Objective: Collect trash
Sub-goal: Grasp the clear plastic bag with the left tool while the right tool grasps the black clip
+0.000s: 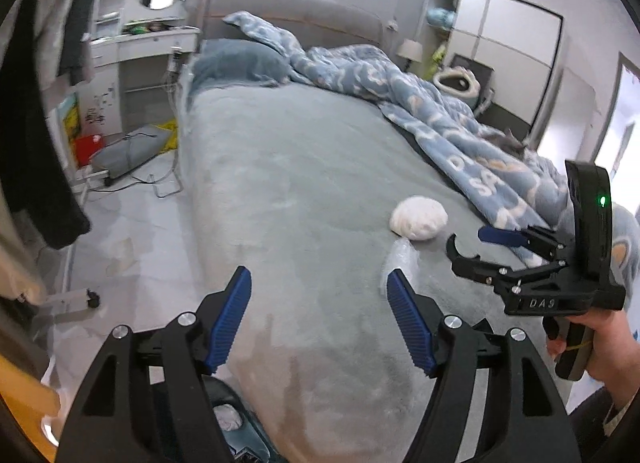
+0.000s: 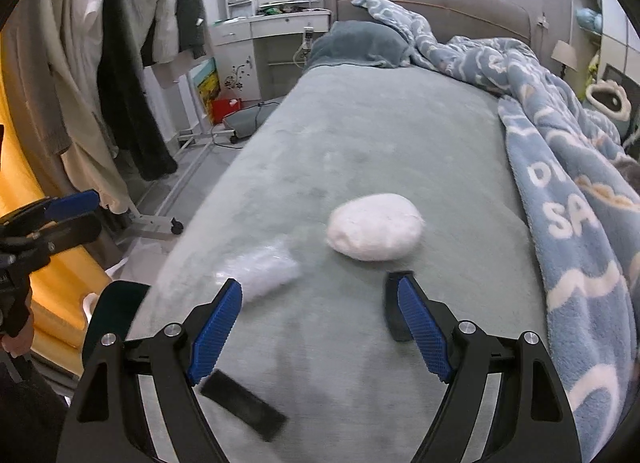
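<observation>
A white crumpled wad (image 2: 375, 226) lies on the grey-green bed (image 2: 360, 135), also in the left wrist view (image 1: 418, 218). A clear plastic wrapper (image 2: 266, 268) lies just left of it, faint in the left wrist view (image 1: 401, 259). Two black flat pieces lie near my right gripper (image 2: 320, 311): one at the lower left (image 2: 243, 404), one by the right finger (image 2: 394, 309). My right gripper is open and empty, just short of the wad and wrapper. My left gripper (image 1: 319, 297) is open and empty over the bed's near edge. My right gripper also shows in the left wrist view (image 1: 474, 241).
A blue patterned blanket (image 2: 568, 167) is heaped along the bed's right side. A clothes rack with coats (image 2: 120, 63) stands left on the floor. A dark bin with white trash inside (image 1: 230, 417) sits below my left gripper. A white vanity (image 2: 272, 27) stands at the back.
</observation>
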Demonstrator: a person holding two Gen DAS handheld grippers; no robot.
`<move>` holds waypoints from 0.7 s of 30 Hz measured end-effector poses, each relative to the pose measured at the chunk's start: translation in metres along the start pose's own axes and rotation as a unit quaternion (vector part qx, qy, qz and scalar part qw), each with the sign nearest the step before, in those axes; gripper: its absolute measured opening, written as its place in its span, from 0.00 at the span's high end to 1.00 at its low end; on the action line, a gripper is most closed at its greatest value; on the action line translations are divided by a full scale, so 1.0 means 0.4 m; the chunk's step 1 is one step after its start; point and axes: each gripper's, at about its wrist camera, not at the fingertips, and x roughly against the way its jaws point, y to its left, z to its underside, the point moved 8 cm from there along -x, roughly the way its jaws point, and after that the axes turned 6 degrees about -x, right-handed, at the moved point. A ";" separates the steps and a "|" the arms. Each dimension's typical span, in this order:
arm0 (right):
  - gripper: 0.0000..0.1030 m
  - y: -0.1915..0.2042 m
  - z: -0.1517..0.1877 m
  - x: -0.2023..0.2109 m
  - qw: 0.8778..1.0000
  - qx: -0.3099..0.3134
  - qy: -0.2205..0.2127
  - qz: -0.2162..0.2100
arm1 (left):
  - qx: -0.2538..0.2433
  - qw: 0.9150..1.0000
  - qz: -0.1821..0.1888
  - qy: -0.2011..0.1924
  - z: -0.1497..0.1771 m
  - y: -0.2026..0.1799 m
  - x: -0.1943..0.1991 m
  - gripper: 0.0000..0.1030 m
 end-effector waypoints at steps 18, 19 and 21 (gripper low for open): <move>0.33 -0.146 0.028 -0.067 0.999 -0.049 -0.002 -0.011 | -0.033 0.996 0.074 0.041 0.006 -0.111 -0.207 0.29; 0.34 -0.148 0.030 -0.072 0.999 -0.051 -0.002 -0.012 | -0.033 0.996 0.077 0.042 0.007 -0.115 -0.212 0.29; 0.37 -0.147 0.031 -0.082 0.999 -0.051 0.000 -0.014 | -0.038 0.995 0.086 0.043 0.012 -0.127 -0.219 0.29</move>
